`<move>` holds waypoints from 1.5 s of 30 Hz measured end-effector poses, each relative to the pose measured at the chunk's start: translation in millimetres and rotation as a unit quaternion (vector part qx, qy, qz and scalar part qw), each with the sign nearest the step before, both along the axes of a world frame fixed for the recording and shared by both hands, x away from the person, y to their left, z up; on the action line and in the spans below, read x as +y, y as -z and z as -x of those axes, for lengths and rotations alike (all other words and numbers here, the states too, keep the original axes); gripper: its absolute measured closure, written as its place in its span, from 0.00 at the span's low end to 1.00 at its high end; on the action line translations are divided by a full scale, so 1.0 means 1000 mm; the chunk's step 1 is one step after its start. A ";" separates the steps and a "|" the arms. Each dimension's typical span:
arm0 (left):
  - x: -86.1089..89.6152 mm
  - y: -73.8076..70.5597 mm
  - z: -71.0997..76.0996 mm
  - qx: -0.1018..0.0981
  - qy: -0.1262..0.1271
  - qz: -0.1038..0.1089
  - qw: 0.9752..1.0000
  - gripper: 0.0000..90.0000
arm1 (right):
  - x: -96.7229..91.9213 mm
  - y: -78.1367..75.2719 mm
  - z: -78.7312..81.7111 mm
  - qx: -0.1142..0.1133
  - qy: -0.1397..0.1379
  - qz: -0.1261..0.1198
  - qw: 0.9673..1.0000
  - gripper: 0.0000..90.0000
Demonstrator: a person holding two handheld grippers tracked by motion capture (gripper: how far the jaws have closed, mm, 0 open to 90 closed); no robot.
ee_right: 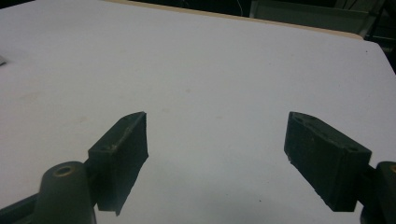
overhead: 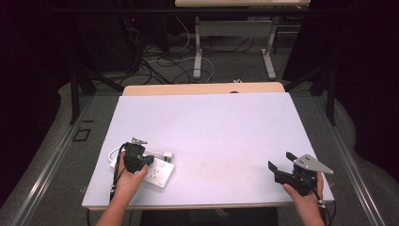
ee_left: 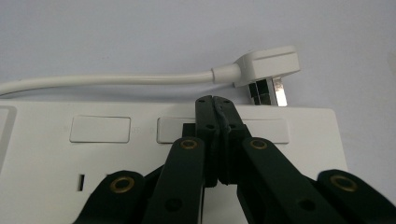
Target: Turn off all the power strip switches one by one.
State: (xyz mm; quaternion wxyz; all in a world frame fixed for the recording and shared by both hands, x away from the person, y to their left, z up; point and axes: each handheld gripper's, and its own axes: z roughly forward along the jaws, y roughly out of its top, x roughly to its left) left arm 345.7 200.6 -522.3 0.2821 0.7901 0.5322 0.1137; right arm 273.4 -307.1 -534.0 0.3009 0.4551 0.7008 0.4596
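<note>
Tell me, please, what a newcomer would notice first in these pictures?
First, the white power strip at the table's near left, with the left gripper shut, its tips over one of the strip's rocker switches. Just beyond lies a white plug on its cable, unplugged. At the near right, the right gripper stands open over the bare white table.

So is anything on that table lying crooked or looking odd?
One thing: the white plug lies loose on the table behind the power strip, its prongs bare, not in a socket. The strip sits slightly askew to the table edge. The left gripper rests shut over it; nothing looks damaged.
</note>
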 end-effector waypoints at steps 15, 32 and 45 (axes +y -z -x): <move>-0.001 -0.001 0.000 0.003 -0.001 -0.004 1.000 1.00 | 0.001 0.001 -0.001 0.000 -0.002 0.000 1.000 0.23; -0.012 -0.004 0.008 -0.007 0.011 0.007 1.000 1.00 | 0.003 0.003 -0.002 -0.013 0.003 -0.009 1.000 0.23; -0.029 -0.011 0.013 -0.013 0.037 0.013 0.999 1.00 | 0.002 0.002 -0.001 0.010 -0.002 0.001 1.000 0.22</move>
